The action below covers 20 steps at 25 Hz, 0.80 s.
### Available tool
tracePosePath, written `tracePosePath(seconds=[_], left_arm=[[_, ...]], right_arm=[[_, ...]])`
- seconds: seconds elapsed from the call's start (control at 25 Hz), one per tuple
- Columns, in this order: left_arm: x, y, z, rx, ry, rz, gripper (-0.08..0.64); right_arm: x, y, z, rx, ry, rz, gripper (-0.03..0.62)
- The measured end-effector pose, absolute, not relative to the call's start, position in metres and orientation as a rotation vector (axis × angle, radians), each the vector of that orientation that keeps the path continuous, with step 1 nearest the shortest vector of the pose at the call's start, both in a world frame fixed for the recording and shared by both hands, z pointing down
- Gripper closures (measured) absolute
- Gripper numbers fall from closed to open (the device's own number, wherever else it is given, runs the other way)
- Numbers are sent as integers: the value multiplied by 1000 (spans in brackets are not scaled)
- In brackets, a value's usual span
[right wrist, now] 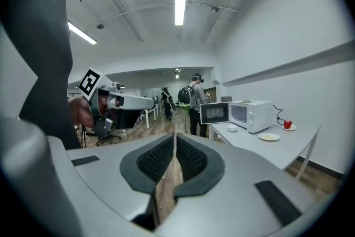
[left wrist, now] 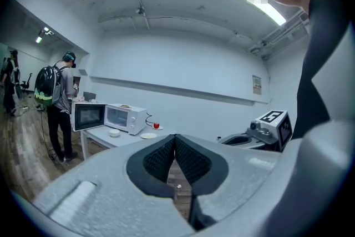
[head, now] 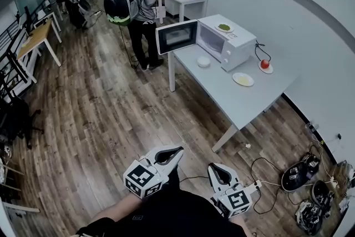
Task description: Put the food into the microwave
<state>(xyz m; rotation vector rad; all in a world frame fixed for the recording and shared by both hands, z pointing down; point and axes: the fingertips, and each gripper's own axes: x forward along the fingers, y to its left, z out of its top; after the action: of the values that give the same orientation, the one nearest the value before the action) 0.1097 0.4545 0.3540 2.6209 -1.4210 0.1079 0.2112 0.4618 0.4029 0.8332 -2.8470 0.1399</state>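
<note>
A person stands on the brown wooden floor (head: pixel 100 119), well apart from the long pale grey desk (head: pixel 244 105). This looks like the approach step, with no food picked up yet. The left gripper (left wrist: pixel 175 141) and the right gripper (right wrist: pixel 175 139) are each pressed closed, with nothing between the jaws.

3 dishes sit on the desk: a small white bowl (head: pixel 204 61), a white plate of yellow food (head: pixel 243 79) and a red round food on a small plate (head: pixel 265 65). A 4th, a plate of green food (head: pixel 224 27), rests on top of the white box-shaped microwave (head: pixel 236 47).

The microwave's long axis runs along the wall. Its open cavity faces out across the desk toward the room, and its dark-windowed door (head: pixel 177 36) is swung out at the left end.

The next move probably calls for walking up, opening 1 gripper and taking a dish by its rim, held level.
</note>
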Motion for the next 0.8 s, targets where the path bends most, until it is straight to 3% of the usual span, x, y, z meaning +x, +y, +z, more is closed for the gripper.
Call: tracePosePath(seconds=[0.8], left_arm=[[-18, 262, 338, 2662, -1456, 48, 551]], right_arm=[[80, 254, 367, 785, -2872, 135, 575]])
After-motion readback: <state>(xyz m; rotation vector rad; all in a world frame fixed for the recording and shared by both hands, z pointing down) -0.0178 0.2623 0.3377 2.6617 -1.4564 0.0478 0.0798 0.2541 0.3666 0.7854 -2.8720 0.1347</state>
